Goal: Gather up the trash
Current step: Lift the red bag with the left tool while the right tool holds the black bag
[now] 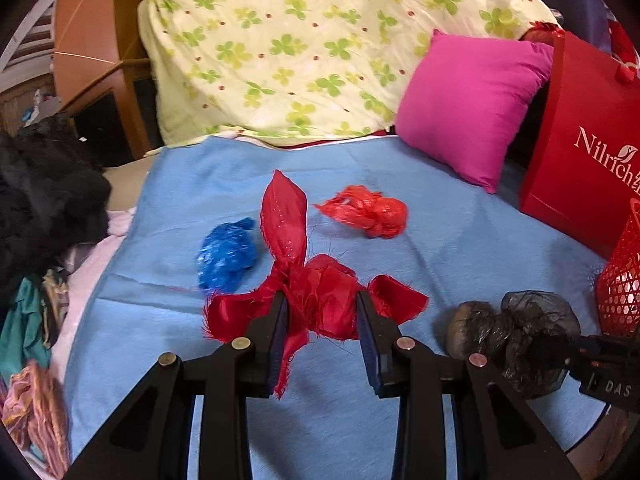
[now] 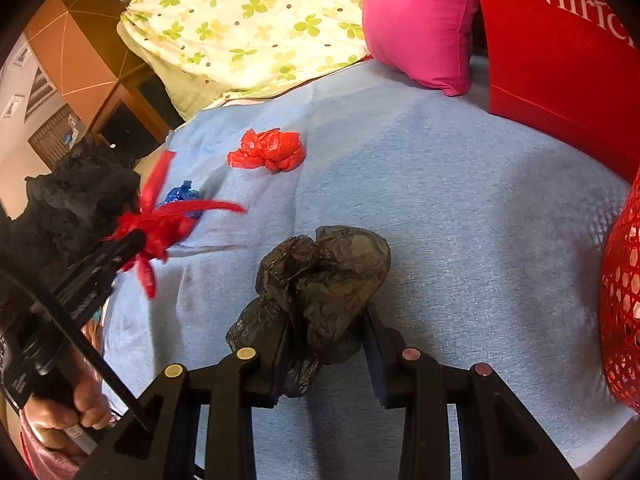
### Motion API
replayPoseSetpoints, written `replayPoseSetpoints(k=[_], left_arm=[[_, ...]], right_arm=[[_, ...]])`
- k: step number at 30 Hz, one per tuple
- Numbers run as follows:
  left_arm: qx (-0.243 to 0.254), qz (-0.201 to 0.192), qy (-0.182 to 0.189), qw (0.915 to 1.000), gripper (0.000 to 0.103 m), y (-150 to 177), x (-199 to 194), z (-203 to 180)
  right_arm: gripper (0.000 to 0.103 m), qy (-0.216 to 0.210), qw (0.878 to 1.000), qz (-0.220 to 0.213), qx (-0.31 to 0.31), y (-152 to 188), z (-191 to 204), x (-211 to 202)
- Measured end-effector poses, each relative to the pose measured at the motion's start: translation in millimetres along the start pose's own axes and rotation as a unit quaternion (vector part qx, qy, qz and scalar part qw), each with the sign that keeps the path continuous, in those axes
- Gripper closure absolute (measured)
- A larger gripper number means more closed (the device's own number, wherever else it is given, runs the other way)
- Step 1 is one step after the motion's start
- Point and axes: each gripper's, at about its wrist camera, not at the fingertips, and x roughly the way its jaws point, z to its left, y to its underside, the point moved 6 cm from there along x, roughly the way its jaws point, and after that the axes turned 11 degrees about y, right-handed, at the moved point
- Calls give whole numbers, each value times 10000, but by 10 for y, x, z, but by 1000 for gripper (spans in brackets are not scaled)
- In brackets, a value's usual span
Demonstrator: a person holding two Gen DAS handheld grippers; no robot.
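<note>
While the left gripper (image 1: 322, 316) is pinching the red ribbon scrap (image 1: 316, 292) above the blue cloth (image 1: 460, 248), the right gripper (image 2: 326, 332) is clamping the black bag (image 2: 320, 280), likely awaiting transfer into the red mesh basket (image 2: 620, 312).

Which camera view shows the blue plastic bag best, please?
The left wrist view. There the blue plastic bag lies whole on the blue cloth, beside the red ribbon. In the right wrist view only a small part of it shows, behind the ribbon.
</note>
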Motion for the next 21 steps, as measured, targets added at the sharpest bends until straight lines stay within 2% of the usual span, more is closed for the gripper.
replayPoseSetpoints(k=[5, 21], left_arm=[[73, -30, -166, 9998, 68, 58, -86, 59], [274, -77, -168, 9995, 68, 140, -184, -80]], right_arm=[[67, 57, 10000, -29, -62, 1, 32, -3], [67, -34, 9994, -333, -121, -39, 118, -149]])
